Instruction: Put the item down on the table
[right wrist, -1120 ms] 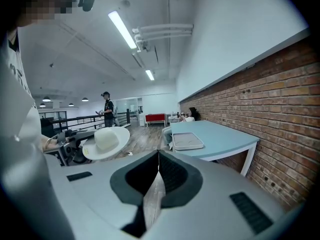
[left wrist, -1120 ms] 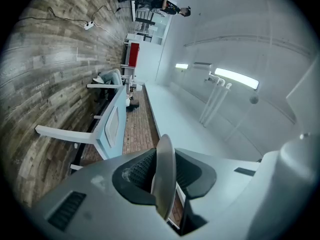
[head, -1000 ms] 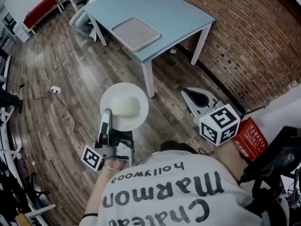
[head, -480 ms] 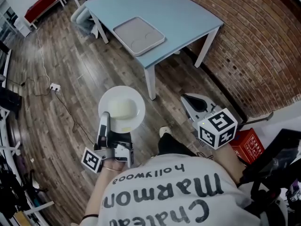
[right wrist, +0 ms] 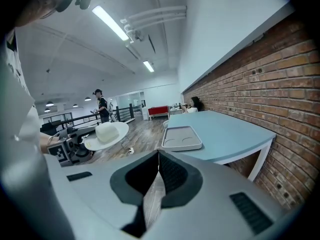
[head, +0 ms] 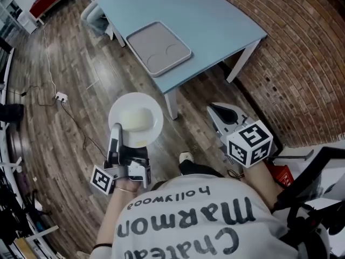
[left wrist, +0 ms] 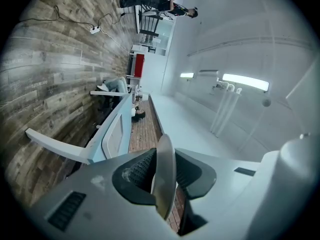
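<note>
A white wide-brimmed hat point(head: 136, 117) hangs above the wooden floor, just short of the light blue table point(head: 215, 20). My left gripper point(head: 115, 136) is shut on the near edge of its brim. In the left gripper view the brim point(left wrist: 165, 176) stands edge-on between the two pads. The right gripper view shows the hat point(right wrist: 107, 133) at left, held by the left gripper point(right wrist: 70, 146). My right gripper point(head: 222, 111) hovers near the table's corner leg, shut with nothing in it point(right wrist: 157, 156).
A grey tray point(head: 158, 47) lies on the table near its front edge. A brick wall point(head: 307, 63) runs along the right. A red box point(head: 280, 172) sits by the wall. A power strip point(head: 59, 96) and cable lie on the floor at left.
The person has stepped towards the table. The hat and the left gripper have moved nearer the table's corner. Both grippers stay shut as before.
</note>
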### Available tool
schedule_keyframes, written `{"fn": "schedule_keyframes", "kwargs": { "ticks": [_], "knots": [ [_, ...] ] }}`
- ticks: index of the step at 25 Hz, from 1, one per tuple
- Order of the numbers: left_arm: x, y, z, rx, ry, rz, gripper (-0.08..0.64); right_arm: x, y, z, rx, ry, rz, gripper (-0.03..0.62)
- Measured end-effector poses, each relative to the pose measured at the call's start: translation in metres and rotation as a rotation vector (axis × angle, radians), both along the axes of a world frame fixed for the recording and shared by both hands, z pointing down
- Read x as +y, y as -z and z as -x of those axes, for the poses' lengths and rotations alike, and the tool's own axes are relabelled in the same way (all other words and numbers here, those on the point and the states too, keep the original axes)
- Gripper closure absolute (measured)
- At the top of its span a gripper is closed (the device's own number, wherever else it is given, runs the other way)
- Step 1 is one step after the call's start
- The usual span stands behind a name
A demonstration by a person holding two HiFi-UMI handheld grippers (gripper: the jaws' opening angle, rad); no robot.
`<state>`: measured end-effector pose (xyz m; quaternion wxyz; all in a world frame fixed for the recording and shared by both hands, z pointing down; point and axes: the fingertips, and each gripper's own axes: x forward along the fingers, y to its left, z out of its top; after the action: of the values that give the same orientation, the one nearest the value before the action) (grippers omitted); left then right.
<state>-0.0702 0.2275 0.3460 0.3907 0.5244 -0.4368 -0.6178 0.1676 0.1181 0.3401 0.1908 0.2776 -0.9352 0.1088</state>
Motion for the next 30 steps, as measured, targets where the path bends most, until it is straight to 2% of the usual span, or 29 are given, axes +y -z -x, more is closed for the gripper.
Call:
{"fn": "schedule_keyframes", "kwargs": {
  "ticks": [11, 17, 24, 30],
  "knots": [
    [-0.081, -0.002, 0.003, -0.005, 0.045, -0.014, 0.482, -0.093, 0.002, -0.003, -0.004, 0.023, -0.023, 0.583],
    [-0.107, -0.013, 0.005, -0.005, 0.040, 0.009, 0.482, -0.119, -0.007, 0.000, -0.013, 0.020, -0.013, 0.581],
    [-0.142, -0.012, 0.031, 0.003, 0.032, 0.022, 0.482, -0.141, -0.014, 0.024, 0.001, 0.019, 0.005, 0.581],
    [-0.180, -0.020, 0.055, 0.018, 0.005, 0.037, 0.482, -0.175, -0.016, 0.032, 0.000, -0.043, 0.025, 0.581]
  ]
}}
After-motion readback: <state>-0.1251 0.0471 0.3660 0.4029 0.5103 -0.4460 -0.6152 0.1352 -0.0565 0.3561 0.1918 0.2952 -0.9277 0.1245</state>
